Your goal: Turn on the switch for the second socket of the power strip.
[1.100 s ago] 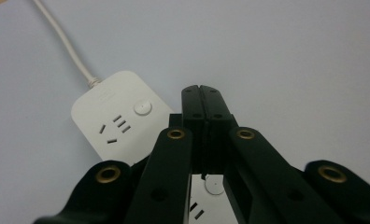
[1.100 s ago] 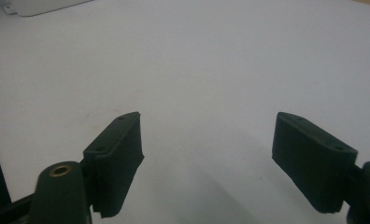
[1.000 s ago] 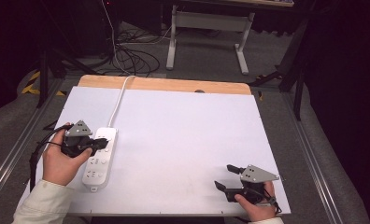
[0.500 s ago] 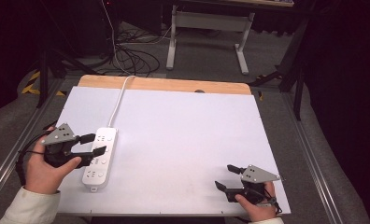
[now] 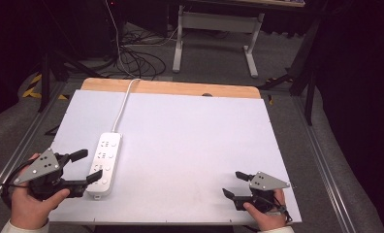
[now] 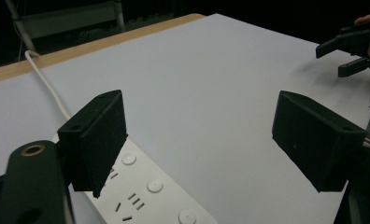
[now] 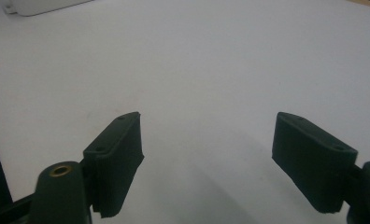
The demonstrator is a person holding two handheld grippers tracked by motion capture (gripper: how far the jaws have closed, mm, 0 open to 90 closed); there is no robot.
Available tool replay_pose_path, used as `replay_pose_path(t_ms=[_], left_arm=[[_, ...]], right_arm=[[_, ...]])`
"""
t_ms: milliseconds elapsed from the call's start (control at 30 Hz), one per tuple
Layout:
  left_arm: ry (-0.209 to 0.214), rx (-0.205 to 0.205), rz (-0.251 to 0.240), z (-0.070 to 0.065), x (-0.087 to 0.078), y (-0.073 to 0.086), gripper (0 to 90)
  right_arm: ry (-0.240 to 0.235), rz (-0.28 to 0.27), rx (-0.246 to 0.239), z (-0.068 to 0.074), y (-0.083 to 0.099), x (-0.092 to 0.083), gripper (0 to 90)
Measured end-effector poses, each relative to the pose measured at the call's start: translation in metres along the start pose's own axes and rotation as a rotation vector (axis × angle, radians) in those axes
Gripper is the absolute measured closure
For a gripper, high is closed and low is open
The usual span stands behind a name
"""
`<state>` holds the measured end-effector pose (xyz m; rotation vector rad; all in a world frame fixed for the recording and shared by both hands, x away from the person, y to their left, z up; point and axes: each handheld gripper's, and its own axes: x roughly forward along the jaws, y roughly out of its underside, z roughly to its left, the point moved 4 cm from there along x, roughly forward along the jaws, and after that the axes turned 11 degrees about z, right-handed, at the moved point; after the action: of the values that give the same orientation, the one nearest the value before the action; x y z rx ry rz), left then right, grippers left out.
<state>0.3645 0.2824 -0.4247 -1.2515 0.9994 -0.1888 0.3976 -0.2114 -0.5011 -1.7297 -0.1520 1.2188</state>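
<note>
1. A white rectangular plastic power strip point(image 5: 104, 164) lies flat on the pale, white-topped counter point(image 5: 190, 141), toward its left side, with its long axis running away from the person.
2. Its white cable point(image 5: 123, 100) leads from the far end across the counter's wooden back edge point(image 5: 170, 88) and off toward the floor.
3. The left black two-jaw claw point(image 5: 83, 167) sits at the near left corner, held in the person's left hand point(image 5: 32, 206); its jaws stand wide apart, with nothing between them.
4. In the left gripper view, one jaw hangs just above the near end of the strip point(image 6: 145, 189); whether they touch is unclear.
5. The right black two-jaw claw point(image 5: 236, 183) rests near the front right edge, well apart from the strip, jaws also spread and empty.
</note>
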Motion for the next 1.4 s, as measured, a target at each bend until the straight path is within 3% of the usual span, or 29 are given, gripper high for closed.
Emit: replay_pose_path(t_ms=[167, 533, 733, 867, 1067, 1133, 1233, 1333, 1400], left_arm=[[0.042, -0.026, -0.023, -0.003, 0.002, 0.015, 18.5], [0.004, 0.051, 0.011, -0.001, 0.010, 0.039, 19.6], [0.016, -0.001, -0.004, 0.005, 0.015, 0.053, 20.7], [0.003, -0.007, 0.004, 0.007, 0.017, 0.061, 21.7], [0.010, -0.088, -0.012, 0.011, 0.022, 0.071, 23.7], [0.018, -0.091, 0.002, 0.012, 0.025, 0.073, 24.1], [0.013, -0.062, 0.033, 0.011, 0.028, 0.076, 25.7], [0.000, -0.001, 0.073, 0.009, 0.029, 0.079, 25.8], [0.011, -0.007, 0.078, 0.009, 0.029, 0.080, 25.8]], right_arm=[[0.001, -0.002, -0.001, 0.000, 0.000, 0.000, 24.8], [0.003, -0.001, -0.001, 0.000, 0.000, -0.001, 24.8], [0.001, -0.005, -0.001, 0.000, 0.000, -0.001, 24.8], [-0.001, -0.005, 0.002, 0.000, 0.000, -0.001, 24.8], [0.000, -0.005, 0.002, 0.000, 0.000, -0.001, 24.8], [0.000, -0.003, 0.003, -0.001, 0.000, -0.001, 24.8], [0.000, -0.001, 0.004, -0.001, 0.001, 0.000, 24.8], [0.000, 0.002, 0.003, -0.002, 0.001, 0.000, 24.8], [0.000, 0.010, 0.000, -0.002, 0.002, 0.002, 24.8]])
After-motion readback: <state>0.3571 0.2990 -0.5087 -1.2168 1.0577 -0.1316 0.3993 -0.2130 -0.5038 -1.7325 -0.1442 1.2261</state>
